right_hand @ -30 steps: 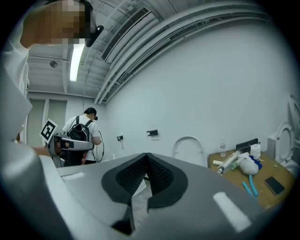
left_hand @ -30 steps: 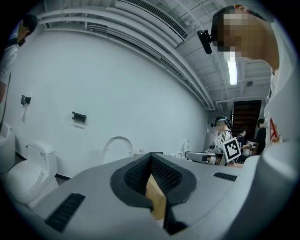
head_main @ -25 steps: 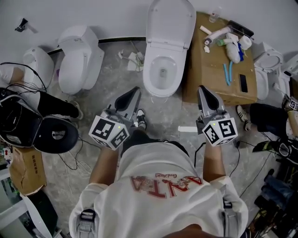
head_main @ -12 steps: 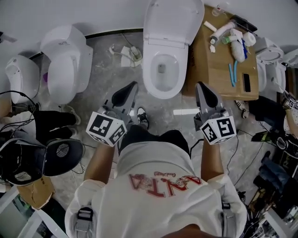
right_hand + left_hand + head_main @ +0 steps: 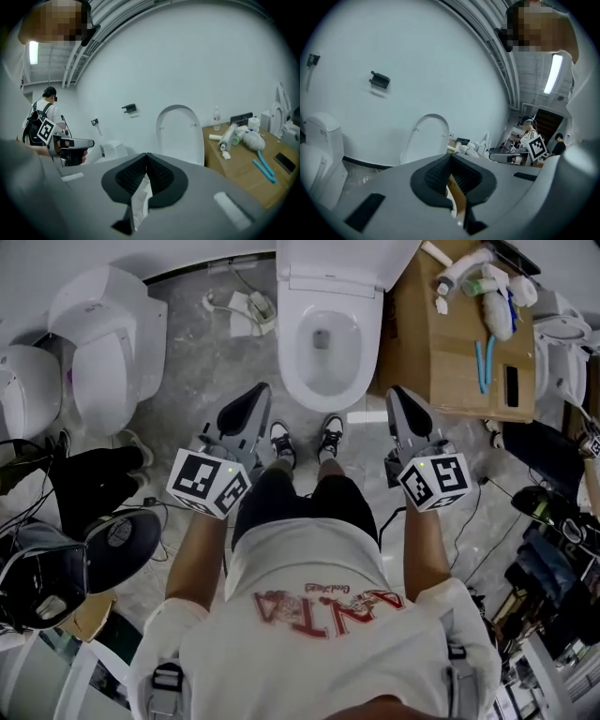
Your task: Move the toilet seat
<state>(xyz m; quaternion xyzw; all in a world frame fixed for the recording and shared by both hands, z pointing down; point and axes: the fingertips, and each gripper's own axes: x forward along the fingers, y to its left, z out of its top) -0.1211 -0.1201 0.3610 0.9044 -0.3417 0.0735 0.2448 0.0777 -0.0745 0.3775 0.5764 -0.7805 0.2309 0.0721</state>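
A white toilet (image 5: pixel 322 381) stands at the top middle of the head view, its bowl uncovered and its lid (image 5: pixel 337 259) raised against the wall. My left gripper (image 5: pixel 255 392) is shut and empty, its tip just left of the bowl's front rim. On the other side my right gripper (image 5: pixel 396 395) is also shut and empty, apart from the bowl. Neither touches the toilet. The upright lid (image 5: pixel 426 136) shows beyond the closed left gripper (image 5: pixel 451 157) in the left gripper view. In the right gripper view the lid (image 5: pixel 180 133) stands behind the closed right gripper (image 5: pixel 146 157).
Two more white toilets (image 5: pixel 103 334) stand at the left. Right of the toilet, a cardboard box (image 5: pixel 441 362) carries bottles, a cloth and tools. Another toilet (image 5: pixel 562 334) sits at the far right. Black gear (image 5: pixel 112 545) and cables lie on the floor at the lower left. Another person (image 5: pixel 44 122) stands in the background.
The view has closed in on the toilet. Both shut grippers have come forward and down to flank the bowl's front, and the person's shoes now show just before the bowl.
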